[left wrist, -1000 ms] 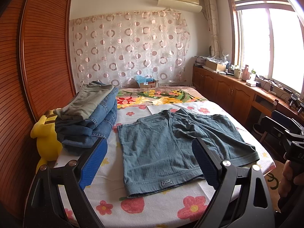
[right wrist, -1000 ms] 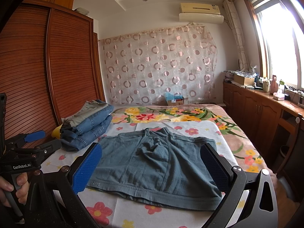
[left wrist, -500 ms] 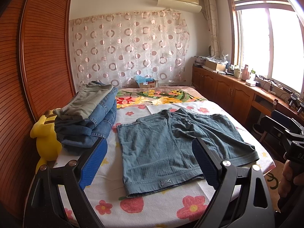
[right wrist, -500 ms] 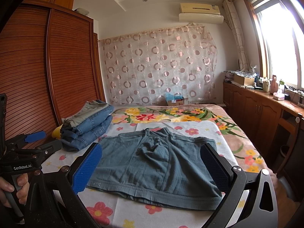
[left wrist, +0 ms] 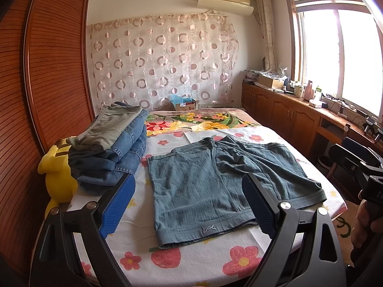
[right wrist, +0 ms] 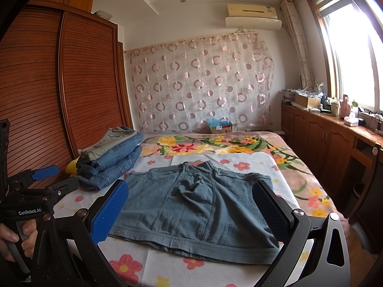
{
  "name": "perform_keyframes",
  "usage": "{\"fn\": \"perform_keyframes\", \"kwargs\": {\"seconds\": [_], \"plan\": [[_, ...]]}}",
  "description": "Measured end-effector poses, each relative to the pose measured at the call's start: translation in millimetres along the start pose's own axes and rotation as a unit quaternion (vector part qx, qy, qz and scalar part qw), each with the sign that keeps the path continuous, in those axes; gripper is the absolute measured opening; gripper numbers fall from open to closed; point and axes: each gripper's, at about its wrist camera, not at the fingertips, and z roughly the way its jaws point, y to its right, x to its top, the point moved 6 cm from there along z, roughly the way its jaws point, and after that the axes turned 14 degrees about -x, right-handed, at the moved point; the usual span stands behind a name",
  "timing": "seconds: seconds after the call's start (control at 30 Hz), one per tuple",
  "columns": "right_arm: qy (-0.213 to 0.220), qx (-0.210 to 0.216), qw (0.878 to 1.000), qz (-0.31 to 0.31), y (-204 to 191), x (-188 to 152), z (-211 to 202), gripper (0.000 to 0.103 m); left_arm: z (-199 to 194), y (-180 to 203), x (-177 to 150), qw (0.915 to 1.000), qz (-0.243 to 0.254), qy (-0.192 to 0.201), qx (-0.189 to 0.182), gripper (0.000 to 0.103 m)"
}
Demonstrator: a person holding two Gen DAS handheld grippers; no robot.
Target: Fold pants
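We hold the left gripper (left wrist: 188,205) and right gripper (right wrist: 190,211) released above flat teal shorts (left wrist: 215,186); folded jeans (left wrist: 112,153) sit far left, seemingly untouched.

Teal shorts (left wrist: 210,186) on white red-flowered sheet (left wrist: 191,260), blue-padded claws.

Strong daylight pours in through the window (left wrist: 340,55) on the right, which is blown out to plain white in both views, with a hazy glare spreading over the frame around it. The bed (left wrist: 182,258) is evenly and softly lit with only faint shadows, while the wooden wardrobe (right wrist: 47,95) on the left sits dimmer. Both pictures are sharp in the middle, but straight lines bow toward the edges and the corners fall to black.
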Motion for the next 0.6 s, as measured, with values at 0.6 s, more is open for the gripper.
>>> {"fn": "perform_keyframes", "kwargs": {"seconds": [0.6], "plan": [[-0.006,-0.011,1.000,0.005,7,-1,12,0.103,28,4,-3,0.9985,-0.004,-0.032,-0.043,0.091]]}}
